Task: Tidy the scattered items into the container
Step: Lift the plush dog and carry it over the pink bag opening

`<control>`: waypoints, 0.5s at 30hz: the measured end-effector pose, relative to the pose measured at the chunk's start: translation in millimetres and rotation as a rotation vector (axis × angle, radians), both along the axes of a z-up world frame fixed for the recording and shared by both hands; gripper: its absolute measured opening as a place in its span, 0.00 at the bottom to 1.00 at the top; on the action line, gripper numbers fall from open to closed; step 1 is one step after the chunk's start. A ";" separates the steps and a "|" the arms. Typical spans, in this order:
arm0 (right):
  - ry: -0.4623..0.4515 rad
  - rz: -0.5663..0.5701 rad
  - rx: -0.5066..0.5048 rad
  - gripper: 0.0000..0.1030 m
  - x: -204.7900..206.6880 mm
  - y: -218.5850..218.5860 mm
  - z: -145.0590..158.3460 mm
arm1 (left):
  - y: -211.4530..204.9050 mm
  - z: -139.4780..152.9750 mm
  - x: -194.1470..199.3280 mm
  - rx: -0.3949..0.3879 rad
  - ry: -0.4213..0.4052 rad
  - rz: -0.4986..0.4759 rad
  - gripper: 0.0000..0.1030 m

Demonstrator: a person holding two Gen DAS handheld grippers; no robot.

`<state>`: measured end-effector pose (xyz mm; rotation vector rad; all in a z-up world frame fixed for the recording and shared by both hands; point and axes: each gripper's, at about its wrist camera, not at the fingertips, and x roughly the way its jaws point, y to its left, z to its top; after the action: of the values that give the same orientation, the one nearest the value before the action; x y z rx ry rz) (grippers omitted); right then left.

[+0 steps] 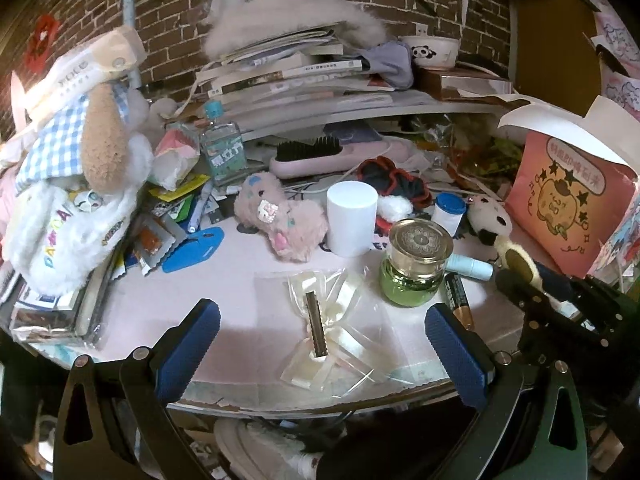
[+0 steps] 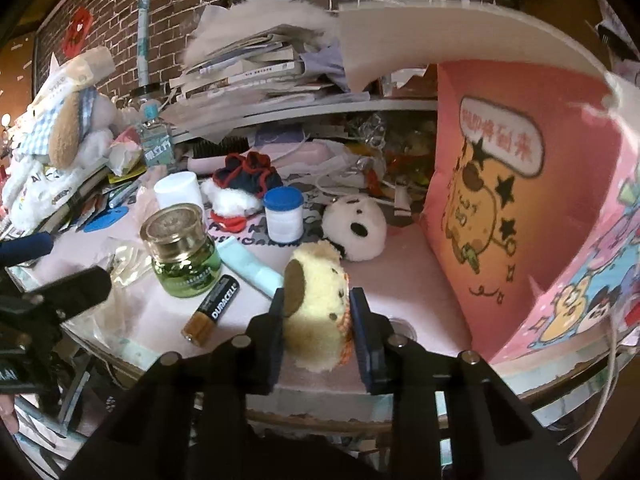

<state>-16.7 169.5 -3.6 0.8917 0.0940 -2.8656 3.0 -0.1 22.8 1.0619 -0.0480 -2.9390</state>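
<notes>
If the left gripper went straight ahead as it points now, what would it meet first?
Most likely the cellophane-wrapped hair clip with a cream bow, lying on the table between the left gripper's open fingers. Beyond it stands the white cylinder, though depth is hard to judge.

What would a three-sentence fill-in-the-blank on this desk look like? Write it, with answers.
1. The right tool is shut on a yellow ____ toy.
2. The battery lies beside the green ____ with the gold lid.
3. The left tool is ____, with the bagged hair clip between its fingers.

Answers: plush; jar; open
</notes>
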 end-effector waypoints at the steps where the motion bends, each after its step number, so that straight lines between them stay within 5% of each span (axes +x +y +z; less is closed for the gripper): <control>1: 0.008 -0.003 0.005 0.26 1.0 -0.2 2.3 | 0.7 -0.6 -0.5 -0.002 -0.002 0.001 1.00; 15: 0.098 0.081 -0.004 0.26 23.4 -9.5 56.0 | -0.8 -1.8 -3.4 -0.002 -0.008 -0.001 1.00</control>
<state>6.6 160.0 52.4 0.7297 0.1318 -2.8322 -0.4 -0.9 21.1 1.0742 -0.0517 -2.9351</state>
